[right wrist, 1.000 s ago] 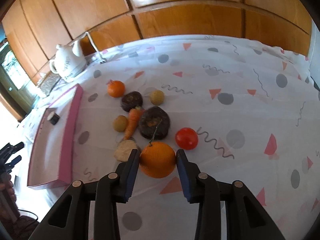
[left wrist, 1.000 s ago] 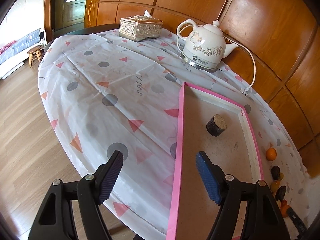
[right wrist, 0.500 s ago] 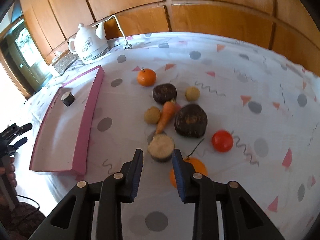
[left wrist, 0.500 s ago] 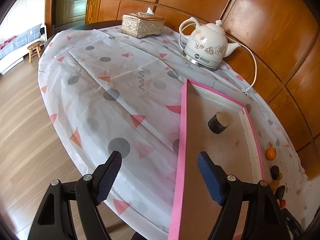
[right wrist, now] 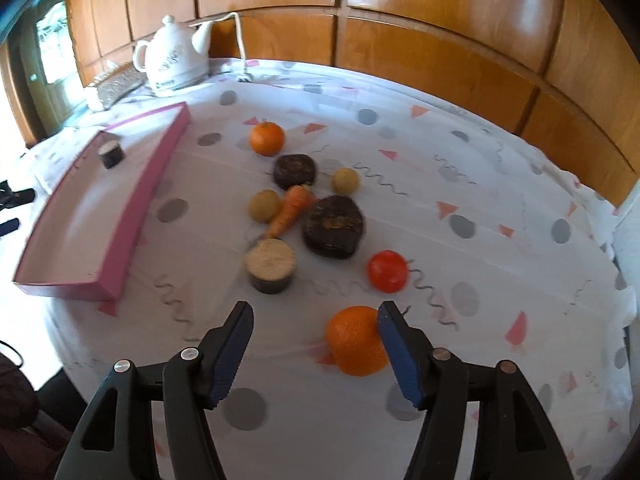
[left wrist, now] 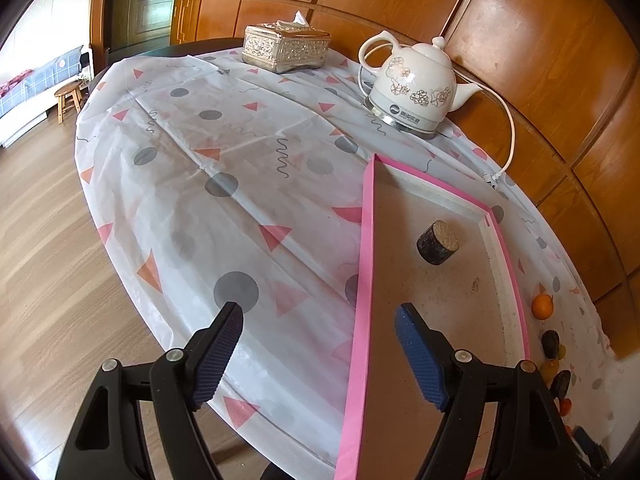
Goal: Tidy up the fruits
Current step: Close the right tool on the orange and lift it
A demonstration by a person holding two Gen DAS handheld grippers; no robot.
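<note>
My right gripper (right wrist: 314, 322) has just been spreading apart, nothing clamped; the big orange (right wrist: 354, 340) sits by its right finger. Left gripper (left wrist: 318, 326) waits apart over the pink tray's (left wrist: 366, 240) near rim, ready for deliveries.

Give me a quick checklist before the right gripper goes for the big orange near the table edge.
1. Right gripper open: ok; its jaws have just been opening and nothing is pressed between the pads.
2. Large round orange centred between the fingers: not ok, it sits beside the right-hand finger.
3. Pink-rimmed flat tray has free floor: ok, only one small dark cylinder with a tan top stands in it.
4. Left gripper empty: ok, open above the tray's rim.
5. Red tomato clear of the orange: ok, apart.
</note>
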